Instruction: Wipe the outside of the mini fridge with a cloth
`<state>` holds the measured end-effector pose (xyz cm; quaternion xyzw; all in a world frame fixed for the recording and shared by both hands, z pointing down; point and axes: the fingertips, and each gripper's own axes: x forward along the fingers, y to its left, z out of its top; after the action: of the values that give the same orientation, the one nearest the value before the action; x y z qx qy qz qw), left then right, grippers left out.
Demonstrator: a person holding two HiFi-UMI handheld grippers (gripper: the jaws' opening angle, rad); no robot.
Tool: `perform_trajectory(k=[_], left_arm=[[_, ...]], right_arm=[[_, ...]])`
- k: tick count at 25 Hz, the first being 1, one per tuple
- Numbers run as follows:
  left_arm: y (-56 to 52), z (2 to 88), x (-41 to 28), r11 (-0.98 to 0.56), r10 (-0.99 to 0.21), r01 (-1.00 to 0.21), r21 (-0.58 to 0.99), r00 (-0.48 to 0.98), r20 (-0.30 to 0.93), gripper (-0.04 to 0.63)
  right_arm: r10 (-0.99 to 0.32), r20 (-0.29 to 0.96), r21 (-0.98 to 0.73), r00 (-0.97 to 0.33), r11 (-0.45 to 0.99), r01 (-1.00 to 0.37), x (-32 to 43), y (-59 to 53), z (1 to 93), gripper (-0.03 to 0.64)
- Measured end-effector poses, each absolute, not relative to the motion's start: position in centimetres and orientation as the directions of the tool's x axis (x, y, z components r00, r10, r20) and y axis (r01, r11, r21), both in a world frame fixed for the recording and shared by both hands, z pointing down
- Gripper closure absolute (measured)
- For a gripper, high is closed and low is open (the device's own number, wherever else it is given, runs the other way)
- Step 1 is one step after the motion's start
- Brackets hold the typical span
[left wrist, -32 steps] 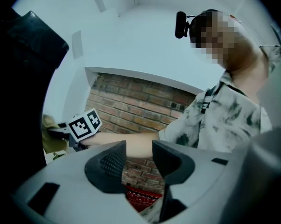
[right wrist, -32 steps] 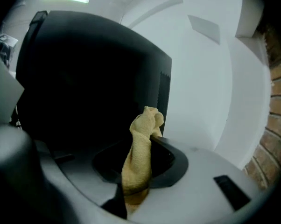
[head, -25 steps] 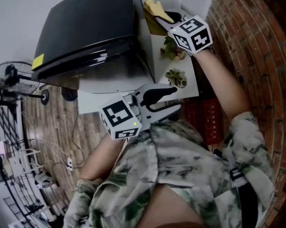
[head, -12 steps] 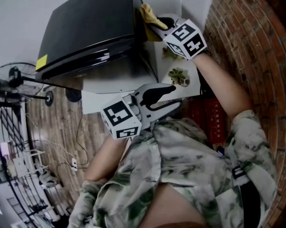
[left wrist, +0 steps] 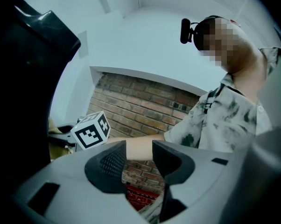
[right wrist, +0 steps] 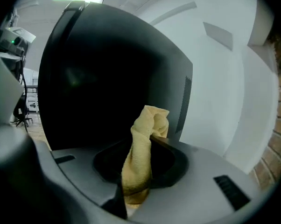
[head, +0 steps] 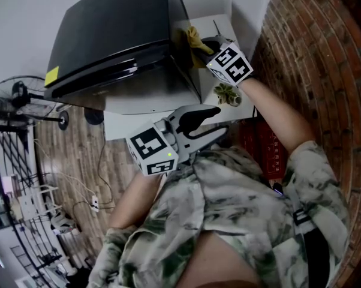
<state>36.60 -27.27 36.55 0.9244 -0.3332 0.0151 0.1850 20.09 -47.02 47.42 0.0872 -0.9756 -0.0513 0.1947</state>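
The black mini fridge (head: 114, 38) stands on a white table (head: 117, 125). My right gripper (head: 203, 45) is shut on a yellow cloth (head: 193, 39) and holds it against the fridge's right side wall. In the right gripper view the cloth (right wrist: 143, 150) sticks up between the jaws, with the fridge's dark side (right wrist: 108, 87) right behind it. My left gripper (head: 207, 122) hangs open below the fridge's front, near the person's chest, with nothing between its fingers (left wrist: 113, 164).
A small potted plant (head: 226, 94) sits on the white surface beside the fridge, under my right arm. A brick wall (head: 312, 53) runs along the right. A red crate (head: 258, 152) lies below the table. A fan (head: 15, 98) stands on the wooden floor at left.
My right gripper has come down the fridge's right side with the cloth, from near the top back corner towards the front. The left gripper has stayed put.
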Motion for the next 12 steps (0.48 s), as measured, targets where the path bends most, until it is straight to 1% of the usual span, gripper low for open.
perform_trajectory(k=[7, 12], left_arm=[[-27.4, 37.2, 36.9, -0.705, -0.609, -0.628, 0.330, 0.774, 0.172, 0.430], [-27.7, 37.2, 37.0, -0.702, -0.608, -0.628, 0.336, 0.774, 0.175, 0.430]], right_arm=[[-0.181, 0.473, 0.127, -0.863, 0.983, -0.136, 20.4, -46.3, 54.9, 0.518], [-0.172, 0.512, 0.074, -0.842, 0.985, -0.156, 20.7, -46.2, 58.2, 0.518]])
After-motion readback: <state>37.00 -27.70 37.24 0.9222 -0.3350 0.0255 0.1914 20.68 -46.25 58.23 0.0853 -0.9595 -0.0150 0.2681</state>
